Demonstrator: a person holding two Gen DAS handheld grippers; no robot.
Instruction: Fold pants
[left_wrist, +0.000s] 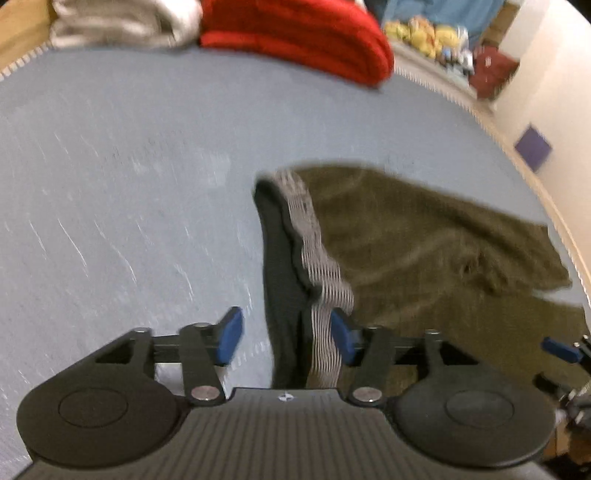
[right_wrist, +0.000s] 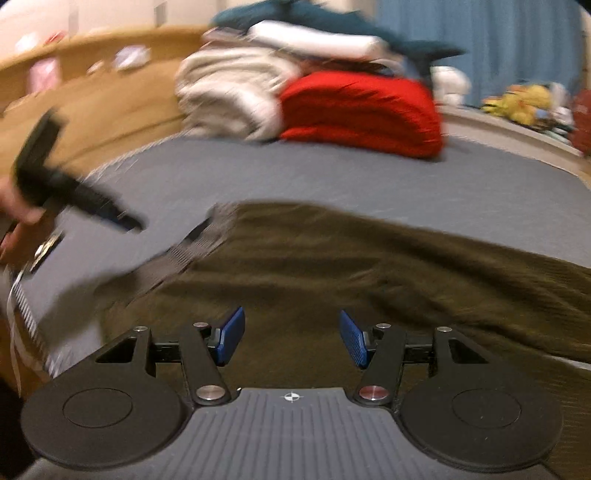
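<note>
The left gripper (left_wrist: 286, 334) is hanging over the bed (left_wrist: 129, 166) with its jaws apart. The striped waistband (left_wrist: 314, 258) of the pants (left_wrist: 424, 240) is running up between the blue pads (left_wrist: 231, 334), lying close against the right-hand one, but the blur makes it impossible to tell whether that pad is touching it; the left-hand pad is standing clear over bare sheet. No grip is showing.

The right gripper (right_wrist: 291, 338) is hovering low over the pants (right_wrist: 332, 266), its jaws apart too, with nothing but olive cloth lying flat beneath the gap between its pads (right_wrist: 352, 339). In the left wrist view this gripper is peeking in at the right edge (left_wrist: 561, 350).

The pants are lying spread on the grey-blue bed, waistband toward the left and legs trailing off to the right, with the dark inner lining (left_wrist: 280, 280) folded open beside the waistband. The cloth is wrinkling in broad folds.

In the right wrist view, the left gripper (right_wrist: 122, 219) is angling down toward the waistband (right_wrist: 192, 247), with a hand (right_wrist: 18, 214) wrapping its handle at the left edge.

Farther back, a red blanket (right_wrist: 362, 114) and a pile of pale bedding (right_wrist: 229, 99) are sitting at the far side of the bed (right_wrist: 369, 177). Beyond those, yellow plush toys (right_wrist: 517, 101) are resting on a ledge in front of a blue curtain (right_wrist: 498, 44). Both views are blurring.
</note>
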